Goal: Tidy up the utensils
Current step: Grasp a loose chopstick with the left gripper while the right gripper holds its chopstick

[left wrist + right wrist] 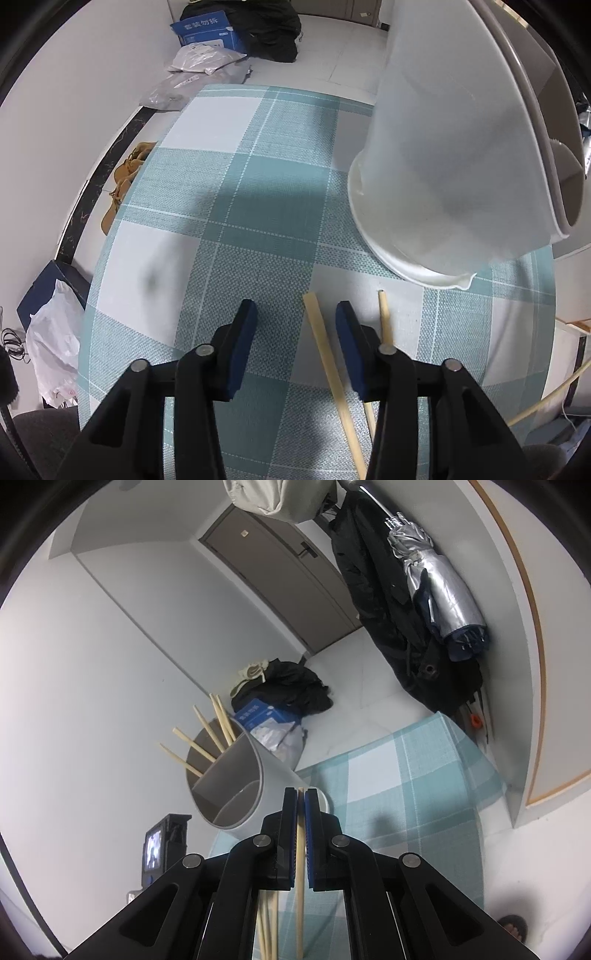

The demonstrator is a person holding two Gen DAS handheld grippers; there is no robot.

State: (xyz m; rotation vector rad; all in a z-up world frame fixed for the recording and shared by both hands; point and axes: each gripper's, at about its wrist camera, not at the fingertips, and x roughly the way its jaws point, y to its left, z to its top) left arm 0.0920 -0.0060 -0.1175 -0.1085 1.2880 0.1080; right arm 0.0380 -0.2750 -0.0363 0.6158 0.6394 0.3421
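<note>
A white utensil holder (443, 177) stands on the checked teal tablecloth (229, 206), right of and beyond my left gripper (295, 314). The left gripper is open and empty just above the cloth. One wooden chopstick (328, 362) lies between its fingers and another chopstick (384, 317) lies just right of the right finger. In the right wrist view the holder (236, 786) has divided compartments, one holding several chopsticks (207, 738). My right gripper (301, 794) is shut on a chopstick (300, 886), raised in front of the holder. More chopsticks (267, 923) show below it.
The table's left edge drops to the floor, where bags (199, 62), a blue box (207, 33) and brown shoes (125, 177) lie. A dark coat and a silver umbrella (439, 590) hang on the wall at right. A small black screen (159, 849) stands left of the holder.
</note>
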